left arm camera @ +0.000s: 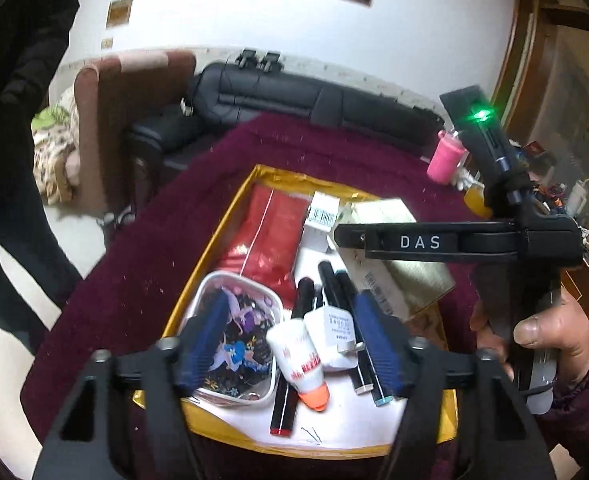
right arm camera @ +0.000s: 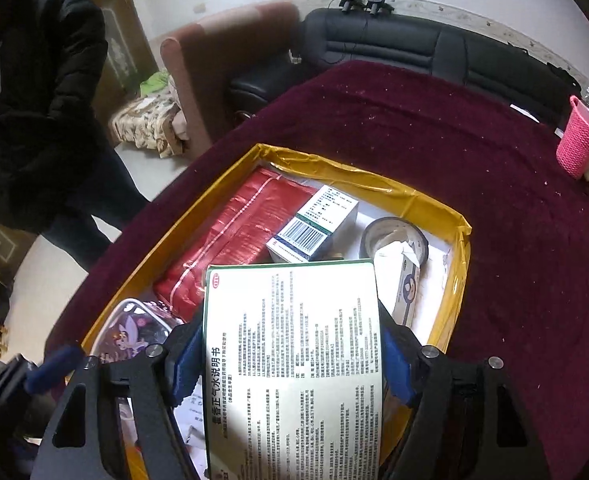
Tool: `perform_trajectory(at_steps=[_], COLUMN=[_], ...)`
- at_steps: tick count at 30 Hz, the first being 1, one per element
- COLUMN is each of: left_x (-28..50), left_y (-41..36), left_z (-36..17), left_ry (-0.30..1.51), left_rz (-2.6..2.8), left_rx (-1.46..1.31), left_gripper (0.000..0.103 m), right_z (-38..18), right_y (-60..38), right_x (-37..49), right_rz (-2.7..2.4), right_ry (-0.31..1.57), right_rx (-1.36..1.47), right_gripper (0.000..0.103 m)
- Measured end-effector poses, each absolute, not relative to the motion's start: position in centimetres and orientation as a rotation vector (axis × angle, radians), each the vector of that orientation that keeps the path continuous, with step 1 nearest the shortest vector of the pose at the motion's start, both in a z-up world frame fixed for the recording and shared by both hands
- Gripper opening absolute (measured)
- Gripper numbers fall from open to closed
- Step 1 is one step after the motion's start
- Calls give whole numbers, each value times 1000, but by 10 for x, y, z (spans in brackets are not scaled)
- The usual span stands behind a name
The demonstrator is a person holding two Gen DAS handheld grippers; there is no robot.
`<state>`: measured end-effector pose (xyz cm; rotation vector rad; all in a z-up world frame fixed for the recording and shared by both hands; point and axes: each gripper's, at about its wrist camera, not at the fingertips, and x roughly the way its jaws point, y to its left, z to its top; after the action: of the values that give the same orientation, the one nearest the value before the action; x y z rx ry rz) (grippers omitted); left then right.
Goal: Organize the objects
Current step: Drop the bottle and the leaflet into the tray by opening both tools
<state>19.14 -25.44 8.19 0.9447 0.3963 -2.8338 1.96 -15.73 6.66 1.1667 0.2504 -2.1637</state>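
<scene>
Box (right arm camera: pixel 292 360) sits between right claw (right arm camera: pixel 292 364) pads, over tray (right arm camera: pixel 460 256).

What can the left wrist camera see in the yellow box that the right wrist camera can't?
Only the left wrist view shows the black pens, the white tube with the orange cap and a hand holding the right hand-held gripper from the side.

Only the right wrist view shows the roll of tape and the big white box between the pads.

Both show the yellow box, the red packet, the cartoon pouch and the barcode box.
</scene>
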Motion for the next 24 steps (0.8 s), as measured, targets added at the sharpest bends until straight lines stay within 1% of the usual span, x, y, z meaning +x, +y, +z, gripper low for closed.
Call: perform_trajectory(at_steps=[2,6,7,10,14,17,24], left_x=[191,195,195,199,201,203,204], left_y=[-252,-236,-236,-231,-230,-227,-216], left_z=[84,92,92,95,97,100,97], left_ry=[365,229,213,208,235,217,152], left_rz=[-2839,-2825,-2816,-2789,-2733,-2697,-2599], left_rx=[935,869,848,786,769,760,758], left_gripper=[76,90,95,103,103,103,103], right_z=[74,92,95,98,94,93,89], right_y=[-153,-137,-132,-118,-97,-87,-74], right_x=[22,35,41,52,61,69,88], right_rz=[-2184,-2229,-2242,-2273,-2301,-2314,-2342], right_ry=[237,193,182,145,76,46,71], right_rx=[1137,1062,1046,1013,1005,995,959], right_gripper=[82,88,89,91,91,92,93])
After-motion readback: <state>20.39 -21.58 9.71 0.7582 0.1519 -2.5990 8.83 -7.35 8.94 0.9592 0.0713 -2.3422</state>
